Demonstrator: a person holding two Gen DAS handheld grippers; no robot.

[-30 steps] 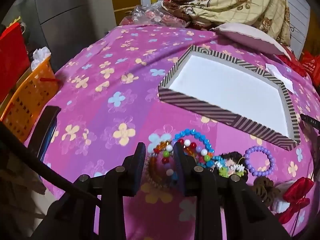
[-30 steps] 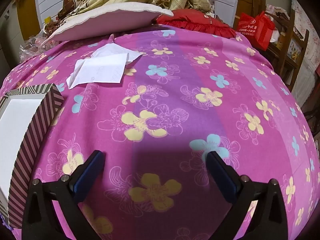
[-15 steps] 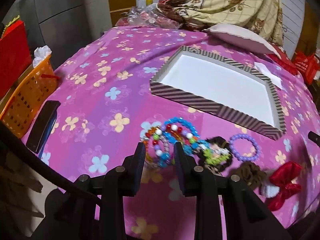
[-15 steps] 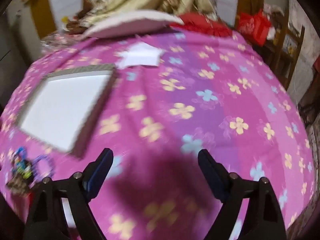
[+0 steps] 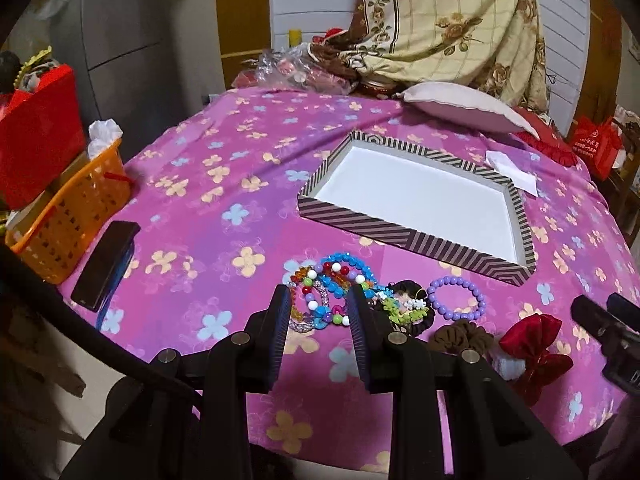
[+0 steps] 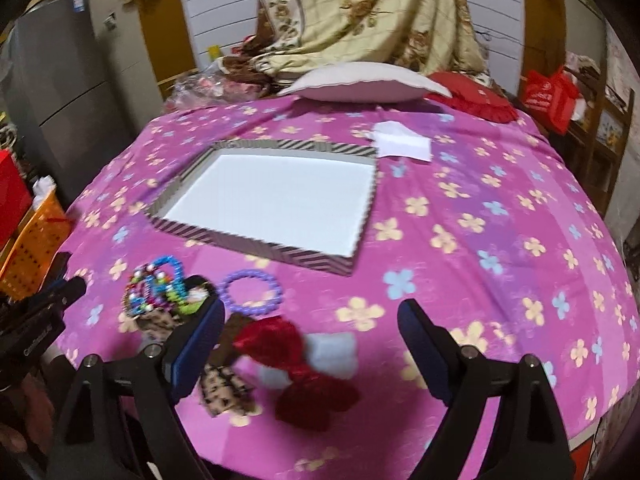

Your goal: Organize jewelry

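Note:
A striped box lid with a white inside (image 5: 416,236) (image 6: 256,244) lies empty on the pink flowered cloth. Near the front edge lies a heap of colourful bead bracelets (image 5: 326,292) (image 6: 156,288), a purple bead bracelet (image 5: 456,298) (image 6: 252,292), brown scrunchies (image 5: 460,334) and a red bow (image 5: 536,340) (image 6: 296,364). My left gripper (image 5: 318,312) is partly open above the bead heap, holding nothing. My right gripper (image 6: 312,328) is wide open above the red bow.
An orange basket (image 5: 68,208) and a dark phone (image 5: 106,264) sit at the left edge. A pale pillow (image 5: 460,108) and folded white paper (image 6: 404,142) lie behind the box. Blankets pile up at the back.
Both grippers have pulled back and up from the cloth. The right one has swung left, bringing the box and jewelry into its view. The left jaws have widened slightly.

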